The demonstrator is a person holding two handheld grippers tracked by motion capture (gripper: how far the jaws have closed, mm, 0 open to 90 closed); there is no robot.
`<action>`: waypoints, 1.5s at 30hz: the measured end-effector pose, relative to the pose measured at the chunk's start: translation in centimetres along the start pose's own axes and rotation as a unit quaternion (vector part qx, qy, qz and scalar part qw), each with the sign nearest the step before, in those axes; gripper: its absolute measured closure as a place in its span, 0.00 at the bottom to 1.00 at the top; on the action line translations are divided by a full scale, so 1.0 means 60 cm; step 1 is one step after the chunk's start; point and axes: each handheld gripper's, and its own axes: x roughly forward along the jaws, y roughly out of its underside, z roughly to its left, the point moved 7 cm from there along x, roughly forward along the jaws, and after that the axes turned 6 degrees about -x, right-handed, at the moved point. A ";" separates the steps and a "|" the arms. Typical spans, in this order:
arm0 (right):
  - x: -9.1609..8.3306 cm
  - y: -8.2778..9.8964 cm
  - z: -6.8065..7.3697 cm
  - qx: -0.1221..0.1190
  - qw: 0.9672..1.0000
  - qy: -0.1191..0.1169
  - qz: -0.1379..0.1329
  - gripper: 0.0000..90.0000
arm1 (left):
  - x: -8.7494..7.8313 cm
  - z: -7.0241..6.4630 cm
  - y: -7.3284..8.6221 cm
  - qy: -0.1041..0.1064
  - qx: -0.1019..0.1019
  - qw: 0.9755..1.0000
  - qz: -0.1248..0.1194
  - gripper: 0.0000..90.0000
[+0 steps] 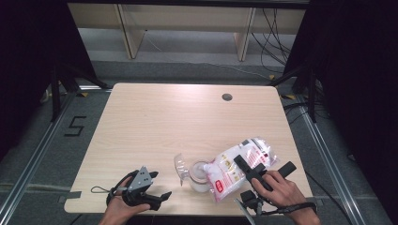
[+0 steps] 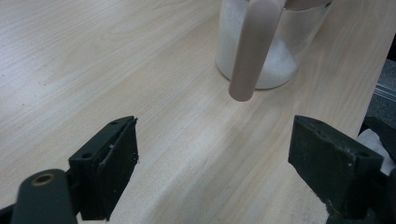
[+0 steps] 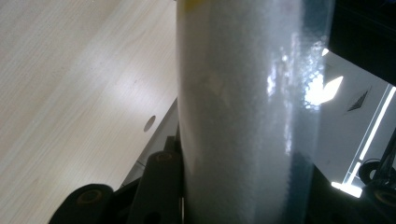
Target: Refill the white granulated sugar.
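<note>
Right gripper (image 1: 248, 169) fingers clamp tilted bag (image 1: 237, 166), mouth over jar (image 1: 199, 176) to pour; left gripper (image 1: 162, 199), fingers wide, idles on desk (image 1: 155, 117).

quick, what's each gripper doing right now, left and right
Left gripper: open, holding nothing, fingers spread over bare table near the glass jar.
Right gripper: closed on the bag of white granules, tilted over the jar.

Bright overhead light; dark edges; bag glare.

A clear plastic bag of white powder (image 1: 237, 168) lay tilted at lower right, its mouth over a clear glass jar (image 1: 199, 176) partly filled with white.
</note>
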 end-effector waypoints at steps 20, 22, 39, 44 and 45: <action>-0.002 0.001 0.001 0.009 1.000 -0.003 0.002 0.81 | 0.000 0.000 -0.001 0.001 0.001 1.000 -0.003 0.17; -0.002 0.002 0.001 0.004 1.000 -0.002 0.004 0.81 | 0.000 0.001 -0.001 0.000 0.002 1.000 -0.001 0.17; -0.003 0.000 0.000 0.007 1.000 -0.004 0.000 0.81 | 0.001 -0.001 -0.001 0.003 0.000 1.000 -0.009 0.17; -0.003 0.002 0.000 0.005 1.000 -0.004 0.002 0.81 | 0.001 -0.001 -0.001 0.002 -0.001 1.000 -0.008 0.17; -0.003 0.002 0.000 0.005 1.000 -0.004 0.002 0.81 | 0.002 -0.001 -0.001 0.002 -0.003 1.000 -0.008 0.17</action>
